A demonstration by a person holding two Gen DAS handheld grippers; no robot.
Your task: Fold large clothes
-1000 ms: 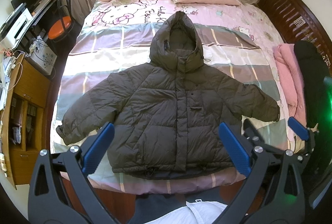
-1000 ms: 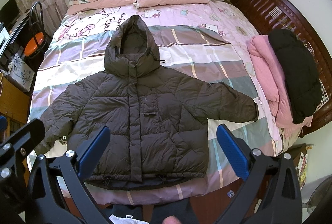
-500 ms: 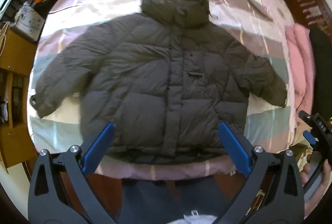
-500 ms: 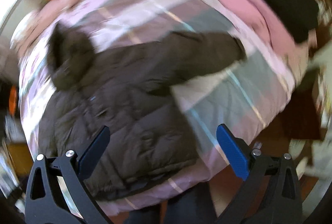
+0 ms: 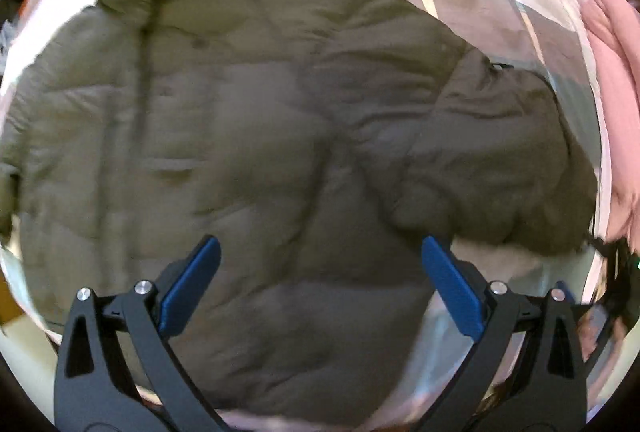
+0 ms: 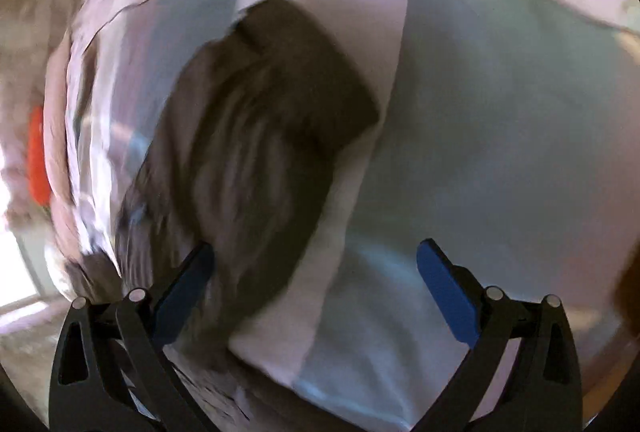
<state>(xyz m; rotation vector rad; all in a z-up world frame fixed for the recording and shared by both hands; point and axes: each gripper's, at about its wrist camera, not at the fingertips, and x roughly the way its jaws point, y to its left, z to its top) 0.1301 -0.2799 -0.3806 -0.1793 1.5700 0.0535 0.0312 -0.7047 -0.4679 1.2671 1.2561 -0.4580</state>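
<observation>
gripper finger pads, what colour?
Blue pads on black frames, both grippers; clearest in the left wrist view.

The left gripper (image 5: 320, 290) has black triangulated arms. Blue pads (image 5: 191, 290) line its fingers. The right gripper (image 6: 314, 292) shows matching silver screws.

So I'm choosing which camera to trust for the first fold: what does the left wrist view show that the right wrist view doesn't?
Only the left wrist view shows the jacket's front, collar and whole body, plus pink clothing at the right edge. Only the right wrist view shows the sleeve's cuff end-on and something orange at the left edge. Both show the sleeve, the striped bedspread, and open, empty grippers: left, right. Both are motion-blurred.
</observation>
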